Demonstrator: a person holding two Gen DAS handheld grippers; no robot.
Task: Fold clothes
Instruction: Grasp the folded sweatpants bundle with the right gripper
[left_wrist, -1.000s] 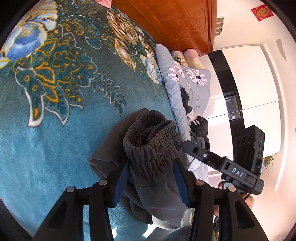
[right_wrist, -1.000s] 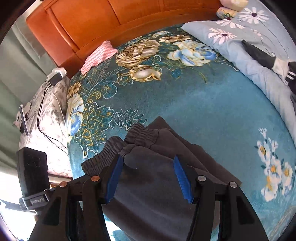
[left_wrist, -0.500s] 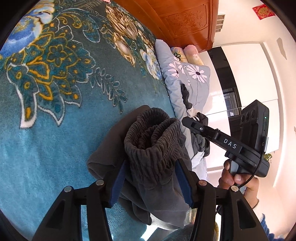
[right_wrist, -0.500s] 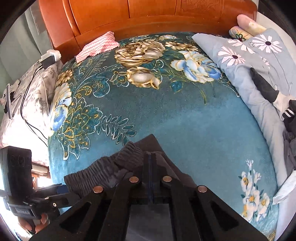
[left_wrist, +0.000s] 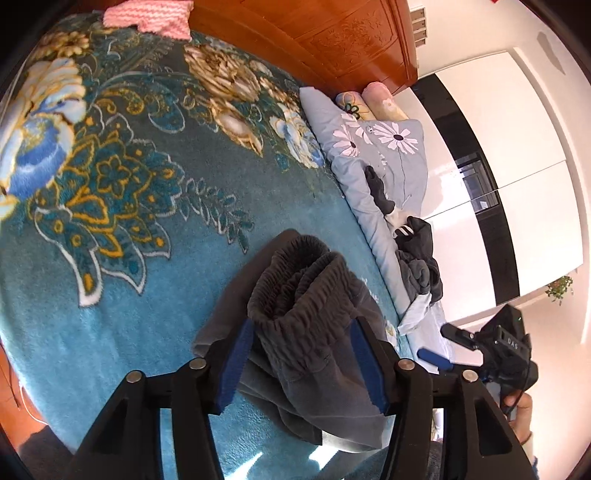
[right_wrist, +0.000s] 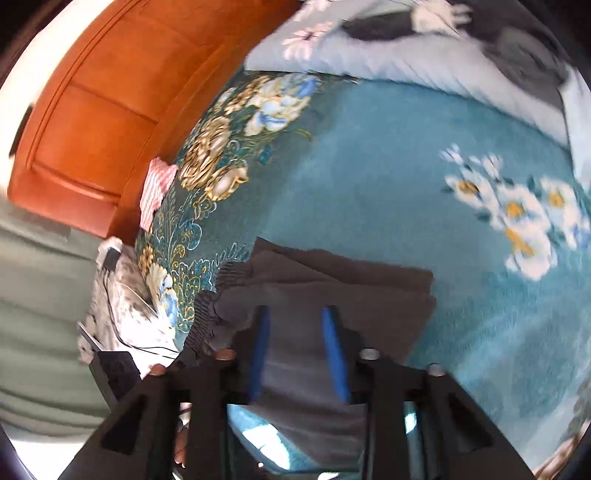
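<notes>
From the left wrist camera we see the left hand-held gripper spread wide, its blue pads on either side of the gathered waistband of a pair of dark grey trousers. The trousers lie bunched on the teal flowered blanket that covers the bed. Whether the pads press the cloth we cannot tell, since the waistband stands up loosely between them and their tips are partly hidden by the folds. The lower part of the trousers runs under the gripper frame and is cut off. At the right edge the right hand-held gripper shows only in part: one blue pad, a black bar and the camera box, with fingers of the person's hand below. Beyond the trousers lie a grey-blue quilt with daisies and a heap of dark clothes on it. A pink knitted cloth rests by the wooden headboard.

The right wrist camera gives a blurred picture. Here the right hand-held gripper stands narrowly parted, with the trousers between and beneath its pads; a firm grip cannot be made out. The trousers lie flatter here, in layered folds, near the edge of the blanket. The quilt and headboard are smeared by motion.
</notes>
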